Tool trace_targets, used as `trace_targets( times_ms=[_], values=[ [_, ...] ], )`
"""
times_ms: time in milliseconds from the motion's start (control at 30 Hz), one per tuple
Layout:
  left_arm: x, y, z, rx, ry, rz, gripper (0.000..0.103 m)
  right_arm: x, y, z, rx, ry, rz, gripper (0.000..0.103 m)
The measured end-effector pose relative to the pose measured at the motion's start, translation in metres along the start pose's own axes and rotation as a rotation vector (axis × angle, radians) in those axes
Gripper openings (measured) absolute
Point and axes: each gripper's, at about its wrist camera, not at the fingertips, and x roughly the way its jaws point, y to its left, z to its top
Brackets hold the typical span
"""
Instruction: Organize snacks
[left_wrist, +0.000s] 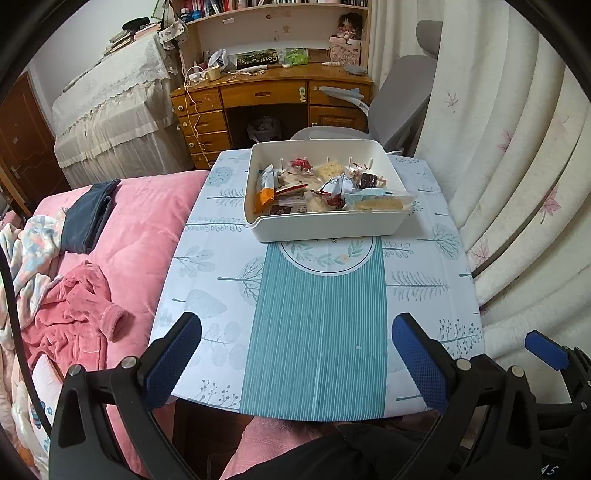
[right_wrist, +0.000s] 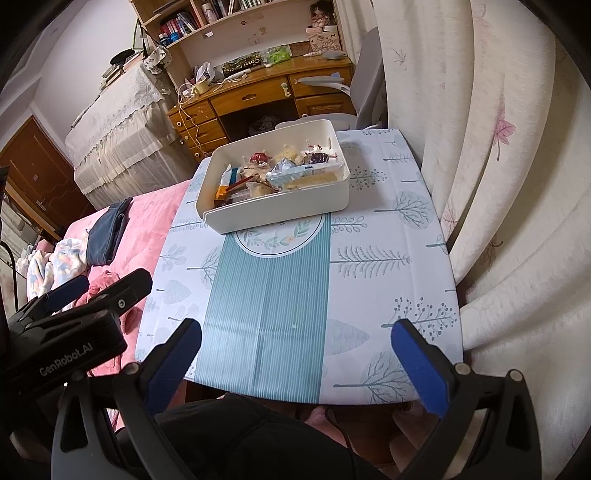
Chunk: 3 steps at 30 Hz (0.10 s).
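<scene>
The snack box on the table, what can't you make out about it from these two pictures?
- Lower snacks in the white box: both views, buried under the top wrappers.
- Wrapper print, such as on the orange packet: too small and blurred to read.
- Box's near inner floor: hidden by its front wall, both views.
- Table near edge: covered by the open left gripper and open right gripper.

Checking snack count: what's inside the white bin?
The white bin holds a heap of wrapped snacks, with an orange packet at its left. Lower layers and the bin floor are covered.
</scene>
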Motion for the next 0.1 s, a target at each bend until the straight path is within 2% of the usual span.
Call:
trace_targets(
  times_ms=[100],
  values=[
    [0.0009,-0.0007,0.0011,0.003,0.0,0.0,0.103,0.0037,-0.003,0.0014,-0.001,0.003,0.0,0.103]
  ],
)
